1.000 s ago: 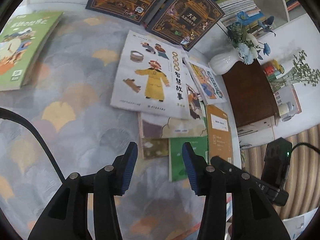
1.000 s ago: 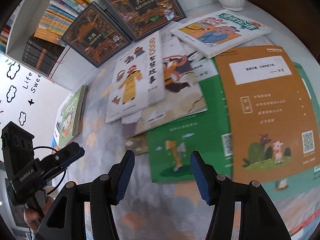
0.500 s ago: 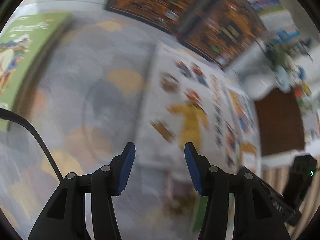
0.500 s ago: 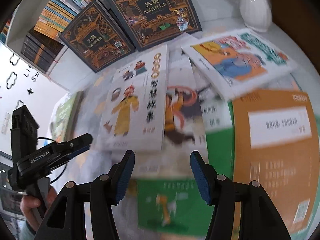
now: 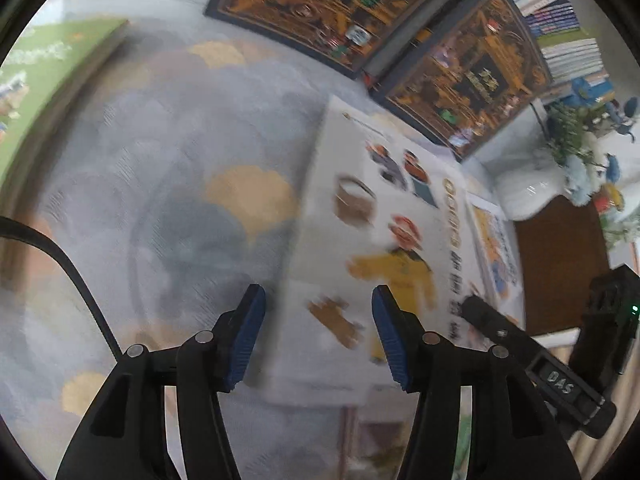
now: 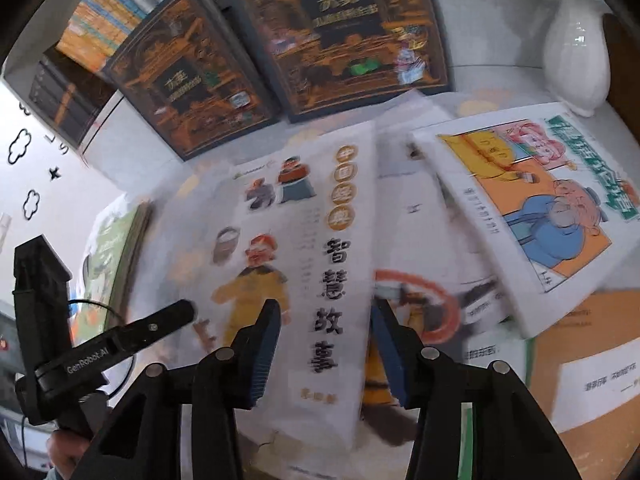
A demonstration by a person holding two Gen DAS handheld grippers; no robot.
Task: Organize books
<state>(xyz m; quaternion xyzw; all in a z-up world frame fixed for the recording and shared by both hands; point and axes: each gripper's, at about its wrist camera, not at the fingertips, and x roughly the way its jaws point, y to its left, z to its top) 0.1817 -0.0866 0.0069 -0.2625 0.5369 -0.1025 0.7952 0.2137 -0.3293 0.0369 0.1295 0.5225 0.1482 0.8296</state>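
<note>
The white book has a smooth paper cover. The vase looks like glossy ceramic. The tabletop wears matt woven cloth. The tongs have ribbed blue pads.

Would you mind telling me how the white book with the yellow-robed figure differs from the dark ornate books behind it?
The white storybook lies flat on the patterned cloth; the two dark ornate books stand propped against the shelf. Its cover is pale with cartoon figures; theirs are black with orange ornament. It partly overlaps other books; they stand side by side. All show Chinese titles.

The left gripper hangs with jaws apart above the white book. The book lies on the patterned tablecloth.
</note>
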